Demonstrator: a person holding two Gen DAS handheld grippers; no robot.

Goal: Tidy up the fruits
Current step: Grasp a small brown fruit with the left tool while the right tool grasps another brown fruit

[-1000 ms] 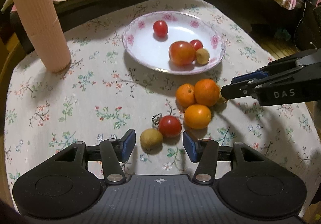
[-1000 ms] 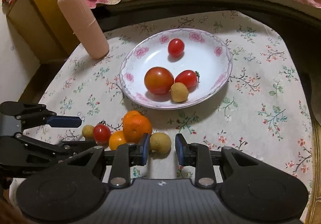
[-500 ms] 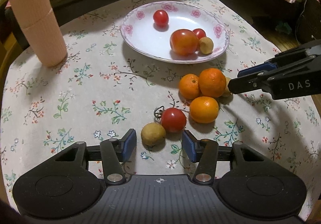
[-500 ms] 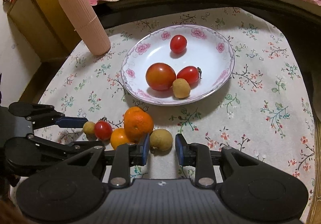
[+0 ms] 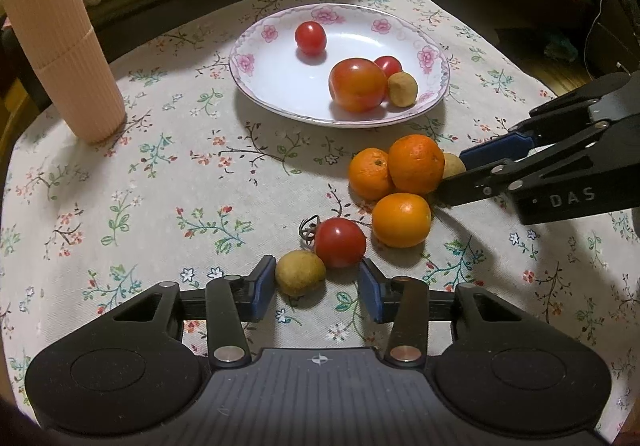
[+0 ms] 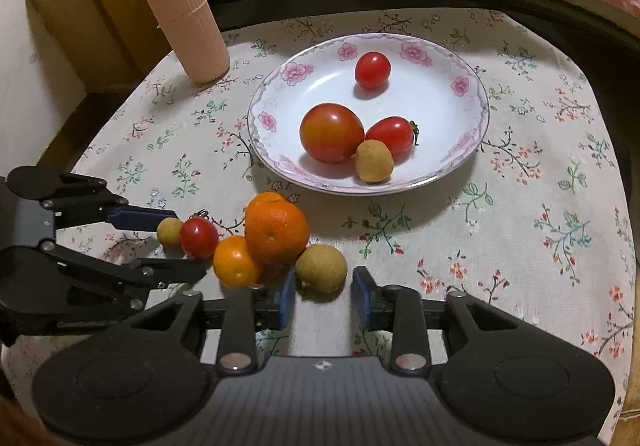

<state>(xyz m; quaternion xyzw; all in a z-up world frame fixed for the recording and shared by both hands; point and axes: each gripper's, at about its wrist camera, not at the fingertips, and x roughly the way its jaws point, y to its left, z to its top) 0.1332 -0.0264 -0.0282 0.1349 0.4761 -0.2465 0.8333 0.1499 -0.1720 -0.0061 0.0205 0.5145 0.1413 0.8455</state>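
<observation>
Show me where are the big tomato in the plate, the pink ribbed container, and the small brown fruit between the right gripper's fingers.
big tomato [image 6: 331, 132]: right wrist view, middle of its skin.
pink ribbed container [image 5: 60, 42]: left wrist view, middle of its ribbed side.
small brown fruit [image 6: 321, 268]: right wrist view, centre of its top surface.

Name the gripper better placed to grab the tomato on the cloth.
Left. The left gripper stands open right before the cloth tomato; the right gripper faces a brown fruit beyond the oranges.

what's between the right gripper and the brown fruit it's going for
Nothing visible. The brown fruit lies on the cloth right at the open right gripper, with a clear gap. The oranges crowd its left side.
</observation>
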